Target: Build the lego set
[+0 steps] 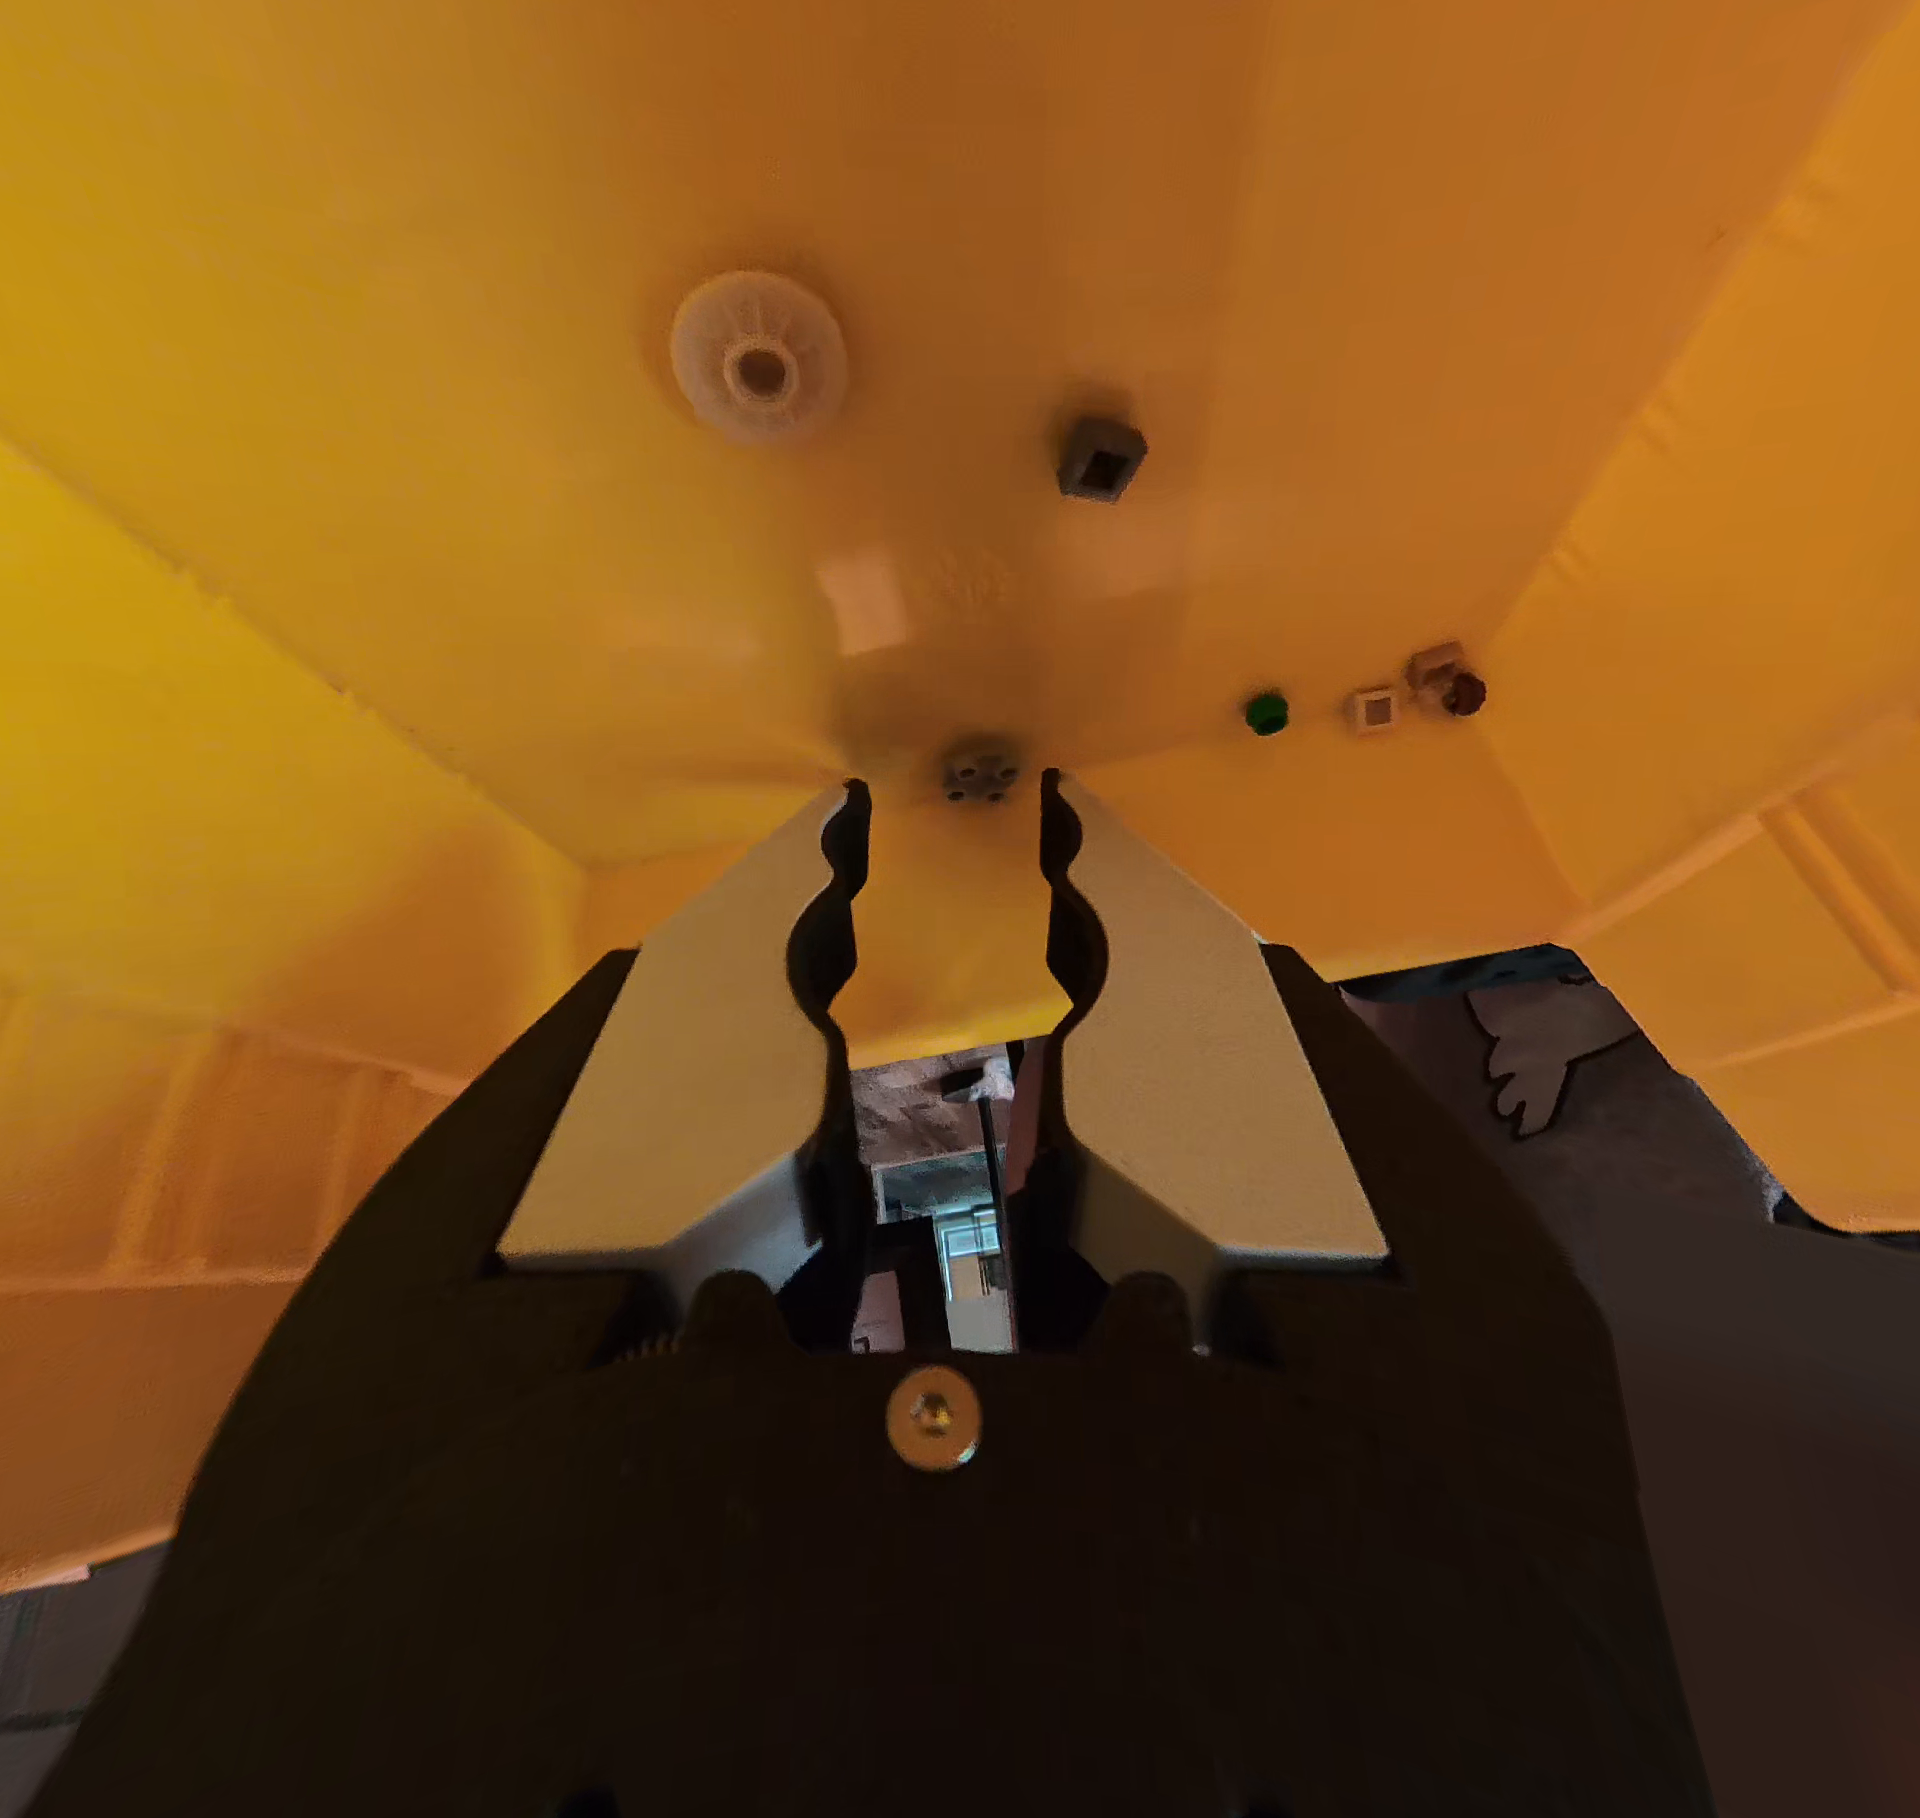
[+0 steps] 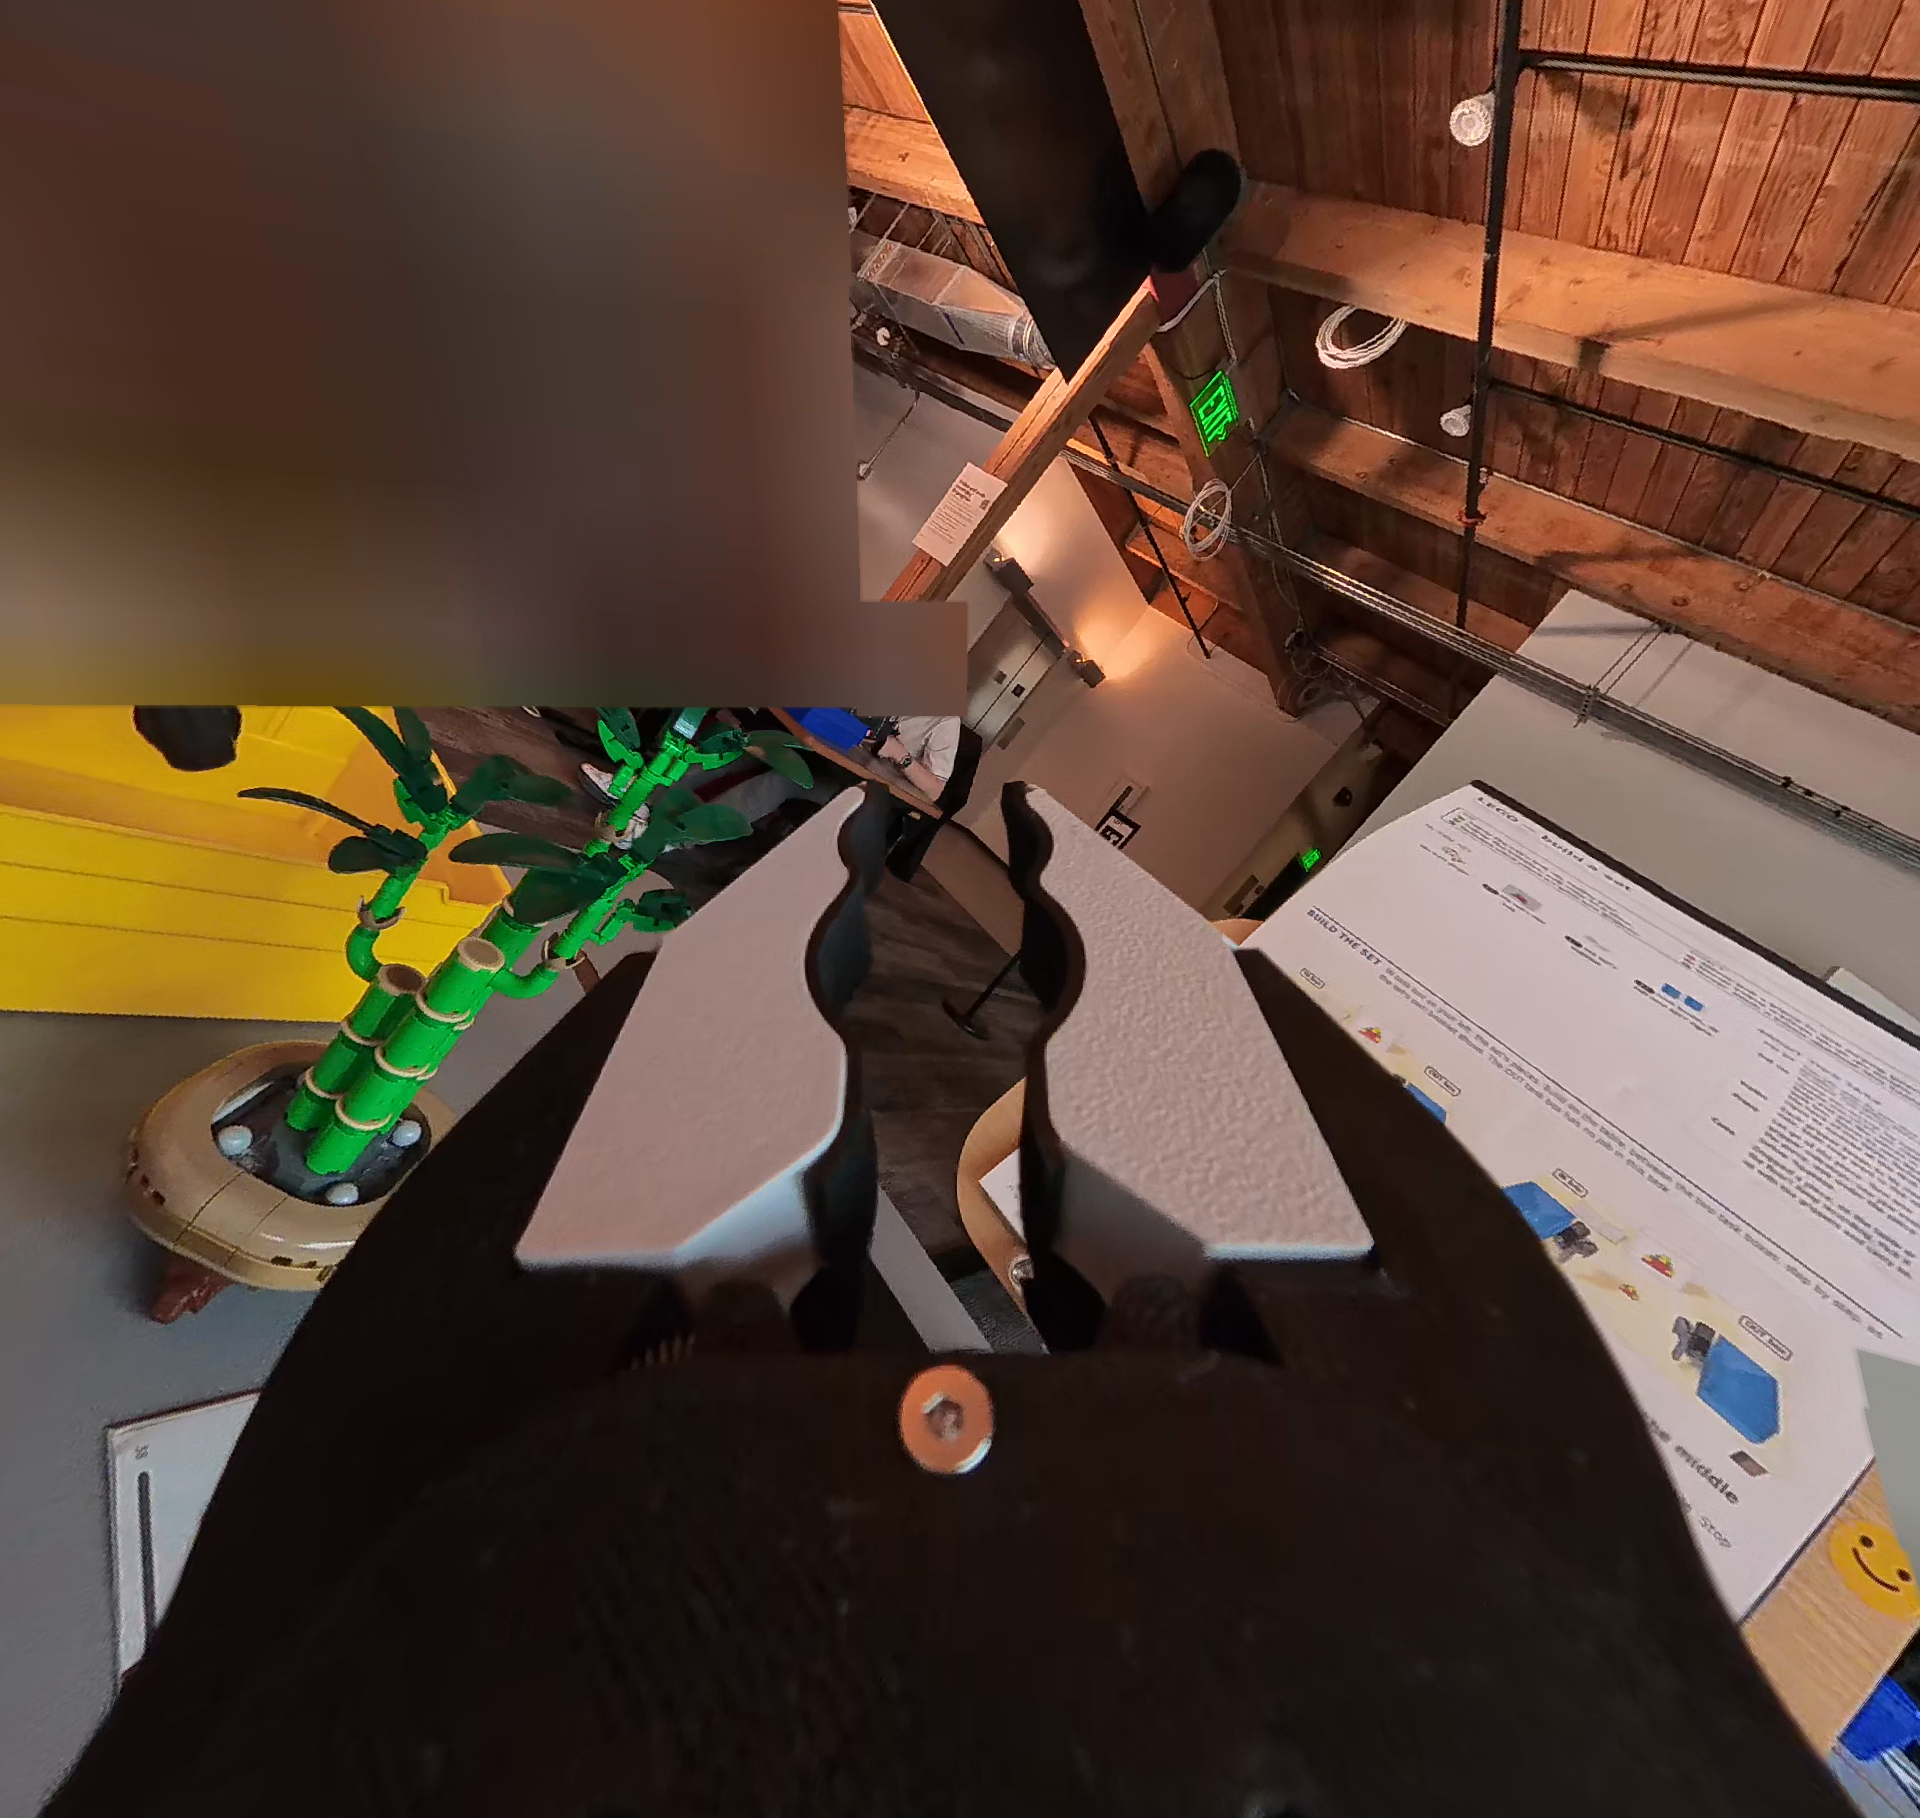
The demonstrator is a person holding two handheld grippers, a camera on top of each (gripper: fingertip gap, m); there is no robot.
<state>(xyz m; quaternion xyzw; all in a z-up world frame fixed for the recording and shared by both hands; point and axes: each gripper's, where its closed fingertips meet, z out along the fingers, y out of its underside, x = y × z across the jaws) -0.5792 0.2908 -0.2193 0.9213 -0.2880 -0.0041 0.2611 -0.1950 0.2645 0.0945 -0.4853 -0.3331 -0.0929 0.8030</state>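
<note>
My left gripper is open inside a yellow bin, with its tips on either side of a small grey round Lego piece on the bin floor. Other loose pieces lie there: a translucent white dish, a dark grey square piece, a green round piece, a small white tile and a brown piece. My right gripper is open and empty, raised and pointing into the room. The built green bamboo Lego plant in its tan pot stands left of it on the grey table.
The yellow bin stands behind the plant in the right wrist view. A printed instruction sheet lies at the right, with a yellow smiley sticker near it. A white card lies at the lower left. A person sits far off at a table. Left tips to right tips: about 50 centimetres. The green round piece is about 4 centimetres from my left fingertips and 45 centimetres from my right.
</note>
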